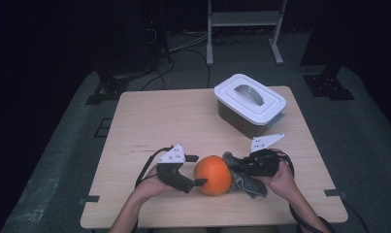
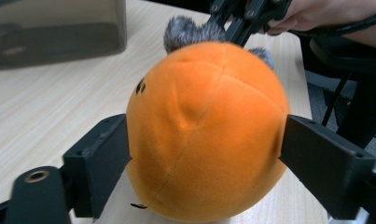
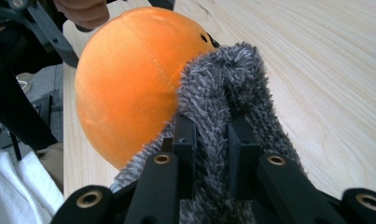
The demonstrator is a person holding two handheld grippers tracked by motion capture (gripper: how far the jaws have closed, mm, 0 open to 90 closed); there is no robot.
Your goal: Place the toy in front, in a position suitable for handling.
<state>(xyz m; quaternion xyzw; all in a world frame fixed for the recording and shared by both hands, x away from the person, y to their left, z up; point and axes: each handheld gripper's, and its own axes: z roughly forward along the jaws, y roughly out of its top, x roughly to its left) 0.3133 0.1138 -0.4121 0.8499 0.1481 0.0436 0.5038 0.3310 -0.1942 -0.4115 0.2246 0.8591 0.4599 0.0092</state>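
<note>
Orange plush ball (image 1: 213, 174): sits on the table (image 1: 149, 121) near your edge, between your two grippers; round, soft, seamed, with small dark marks on its cover.
Grey furry part (image 3: 225, 88): a shaggy grey piece joined to the ball's right side, lying toward your right hand; it rests against the orange cover.
Your left gripper (image 1: 195, 170): lies low at the ball's left; its jaws stand wide, one on each side of the ball. In the left gripper view the ball (image 2: 206, 133) sits between them, and the pads are at or just off its cover; you cannot tell firm pressure from there.
Your right gripper (image 3: 212, 135): jaws drawn narrow, pinching the grey furry part between the two pads; in the high view it (image 1: 241, 162) lies at the ball's right, in your right hand (image 1: 283, 177).
Your left hand (image 1: 149, 187): wrapped round the left gripper's body at the near edge.
Lidded box (image 1: 250, 103): white lid with grey handle, dark sides, at the table's far right, well apart from the ball.
</note>
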